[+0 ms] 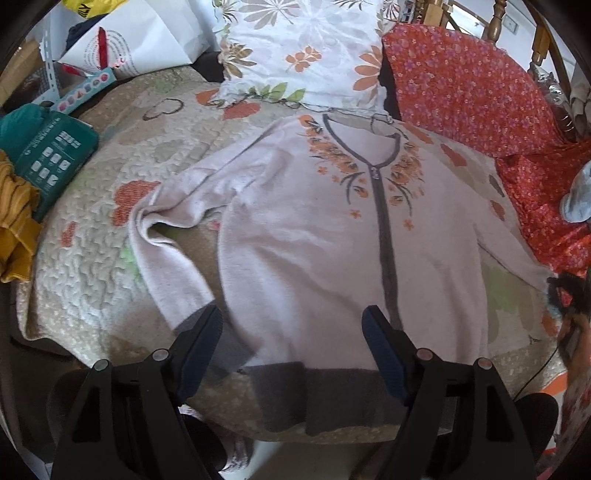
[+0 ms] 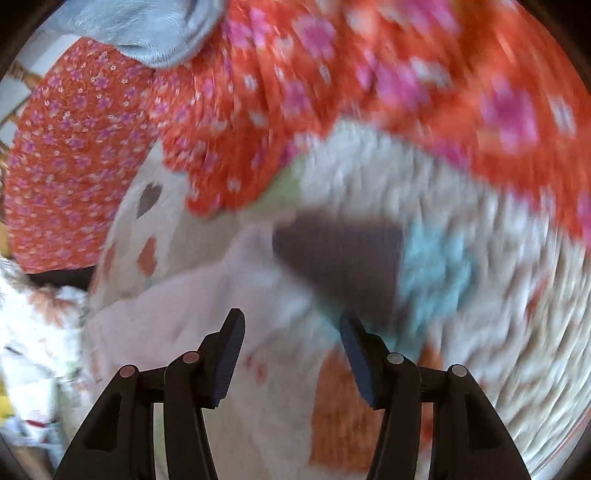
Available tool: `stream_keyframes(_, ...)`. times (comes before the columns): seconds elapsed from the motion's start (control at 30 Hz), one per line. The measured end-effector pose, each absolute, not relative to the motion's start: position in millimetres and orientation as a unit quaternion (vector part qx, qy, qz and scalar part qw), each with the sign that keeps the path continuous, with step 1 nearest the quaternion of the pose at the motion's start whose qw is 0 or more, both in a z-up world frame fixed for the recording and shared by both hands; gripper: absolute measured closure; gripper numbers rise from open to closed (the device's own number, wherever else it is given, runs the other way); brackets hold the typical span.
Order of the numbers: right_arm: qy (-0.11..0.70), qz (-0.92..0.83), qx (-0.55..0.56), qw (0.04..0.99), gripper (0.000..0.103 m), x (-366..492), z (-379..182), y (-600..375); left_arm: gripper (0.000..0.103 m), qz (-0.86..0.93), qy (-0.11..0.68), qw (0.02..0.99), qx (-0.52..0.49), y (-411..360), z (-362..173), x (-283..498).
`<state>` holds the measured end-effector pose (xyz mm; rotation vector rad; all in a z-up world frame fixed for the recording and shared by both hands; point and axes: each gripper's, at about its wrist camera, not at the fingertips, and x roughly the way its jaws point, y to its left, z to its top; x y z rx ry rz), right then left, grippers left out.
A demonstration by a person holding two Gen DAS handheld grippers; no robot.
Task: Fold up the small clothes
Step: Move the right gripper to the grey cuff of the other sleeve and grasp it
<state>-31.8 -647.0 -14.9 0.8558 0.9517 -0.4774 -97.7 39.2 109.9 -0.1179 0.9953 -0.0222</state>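
A pale pink zip cardigan point(image 1: 303, 236) with orange flower embroidery and grey trim lies front-up on the quilted bedspread point(image 1: 85, 258). Its left sleeve point(image 1: 166, 229) is bent down beside the body. My left gripper point(image 1: 291, 332) hangs open over the grey hem point(image 1: 288, 384), with nothing between its fingers. The right wrist view is blurred by motion. There my right gripper point(image 2: 291, 332) is open above the pale right sleeve point(image 2: 221, 295), just short of its grey cuff point(image 2: 332, 258), and its pads press on nothing.
A floral pillow point(image 1: 303, 48) lies beyond the collar. Red flowered cloth point(image 1: 480, 81) is heaped along the right, close over the cuff point(image 2: 369, 74), with a grey-blue cloth point(image 2: 147, 26) on it. A teal packet point(image 1: 48, 155) and mustard garment point(image 1: 14, 229) sit left.
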Motion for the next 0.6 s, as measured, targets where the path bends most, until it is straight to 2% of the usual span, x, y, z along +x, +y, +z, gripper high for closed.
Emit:
stream_keyframes(0.07, 0.459, -0.262, 0.336, 0.78, 0.053, -10.9, -8.5, -660.0, 0.026, -0.001, 0.475, 0.878, -0.052, 40.2, 113.1, -99.1)
stream_keyframes(0.1, 0.462, -0.268, 0.323, 0.781, 0.053, -3.6, -3.3, -669.2, 0.026, 0.001, 0.474, 0.879, -0.051, 40.7, 113.8, -99.7)
stream_keyframes(0.23, 0.413, -0.29, 0.319, 0.802, 0.053, -3.9, 38.3, -708.7, 0.026, 0.009, 0.478, 0.877, -0.053, 35.5, 111.4, -97.8)
stream_keyframes(0.3, 0.404, -0.28, 0.314, 0.812, 0.05, -10.3, 52.0, -717.9, 0.026, 0.005, 0.484, 0.874, -0.052, 29.0, 106.8, -94.5)
stream_keyframes(0.33, 0.401, -0.268, 0.318, 0.816, 0.045, -15.9, 54.4, -719.6, 0.026, 0.004, 0.487, 0.872, -0.05, 25.3, 104.6, -93.5)
stream_keyframes(0.6, 0.424, -0.167, 0.413, 0.789, 0.043, -53.6, -2.0, -693.4, 0.026, -0.042, 0.514, 0.856, -0.048, -19.1, 90.9, -85.6)
